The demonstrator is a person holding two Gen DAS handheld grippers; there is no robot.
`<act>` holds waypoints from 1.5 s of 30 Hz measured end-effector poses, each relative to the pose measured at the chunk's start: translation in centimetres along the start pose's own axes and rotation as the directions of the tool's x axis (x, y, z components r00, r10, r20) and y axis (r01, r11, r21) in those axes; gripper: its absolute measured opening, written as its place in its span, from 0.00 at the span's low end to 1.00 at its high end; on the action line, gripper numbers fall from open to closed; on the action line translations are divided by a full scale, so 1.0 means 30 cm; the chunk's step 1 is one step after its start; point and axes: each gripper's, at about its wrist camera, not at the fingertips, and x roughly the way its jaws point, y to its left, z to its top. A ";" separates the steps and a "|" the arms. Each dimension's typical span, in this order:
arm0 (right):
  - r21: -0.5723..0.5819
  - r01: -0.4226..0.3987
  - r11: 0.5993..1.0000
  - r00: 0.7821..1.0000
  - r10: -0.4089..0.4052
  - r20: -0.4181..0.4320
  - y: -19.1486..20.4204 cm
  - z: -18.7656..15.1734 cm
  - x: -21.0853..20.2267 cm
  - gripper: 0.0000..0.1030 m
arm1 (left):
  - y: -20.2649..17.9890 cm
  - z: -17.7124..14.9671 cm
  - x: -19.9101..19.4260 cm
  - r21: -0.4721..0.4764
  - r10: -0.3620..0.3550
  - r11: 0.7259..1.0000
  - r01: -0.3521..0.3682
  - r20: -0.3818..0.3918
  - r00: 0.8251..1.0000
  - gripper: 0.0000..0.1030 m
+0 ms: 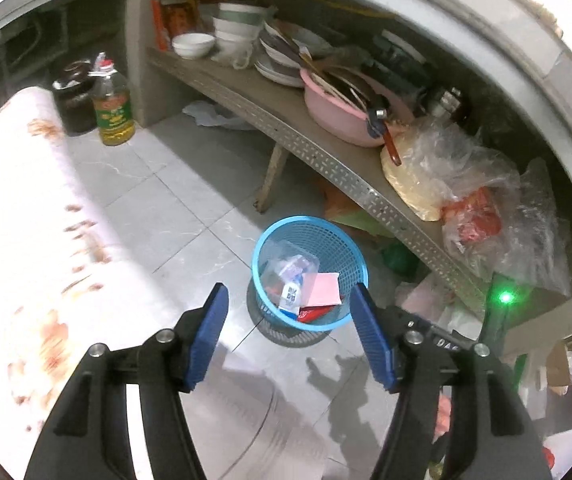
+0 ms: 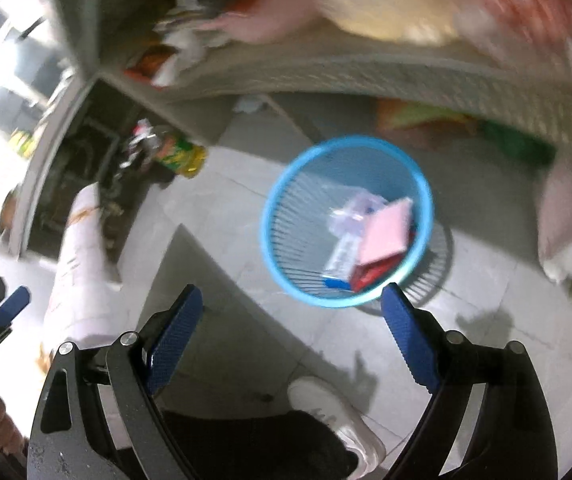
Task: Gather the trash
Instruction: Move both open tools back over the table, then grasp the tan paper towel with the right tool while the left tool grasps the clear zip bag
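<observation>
The blue basket (image 1: 309,272) stands on the tiled floor (image 1: 158,216) just in front of the low shelf (image 1: 246,96), and it already has trash in it: a pink paper (image 1: 323,289) lying flat, a clear plastic wrapper (image 1: 286,258), a white carton with a printed code (image 1: 291,298) and something red (image 1: 314,314) at the bottom edge. So a fair part of the collecting looks done. What is left is harder to judge: under and beside the shelf lie an orange and green bag (image 1: 350,212), a crumpled white sheet (image 1: 214,114) further back, and pale plastic bags (image 1: 422,296) to the right of the basket, any of which may count as trash, though I cannot tell from here. The left claw (image 1: 291,336) hangs above the basket with its jaws apart and nothing between them; only the basket shows through the gap. The right claw (image 2: 292,334) is spread wider, also empty, pointing down at the floor near the basket, which sits just beyond its right finger (image 2: 408,340) in that blurred view. A white shoe (image 2: 334,416) of the person shows below it. Neither claw touches anything. My guess is that a piece has been dropped in and the next piece must be found.
</observation>
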 end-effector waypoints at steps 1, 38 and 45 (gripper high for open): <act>-0.039 -0.014 0.999 1.000 0.015 0.007 0.042 0.002 -0.026 0.84 | 0.025 -0.023 -0.049 -0.016 -0.014 1.000 0.014 0.015 1.000 0.64; -0.868 -0.314 0.384 0.944 0.025 -0.330 1.602 -0.660 0.415 0.84 | 0.759 -0.754 -0.986 -0.514 0.430 0.815 -0.268 0.227 0.873 0.76; -0.897 -0.240 0.372 0.964 -0.019 -0.265 1.582 -0.680 0.433 0.55 | 0.743 -0.746 -0.947 -0.441 0.432 0.845 -0.303 0.228 0.873 0.77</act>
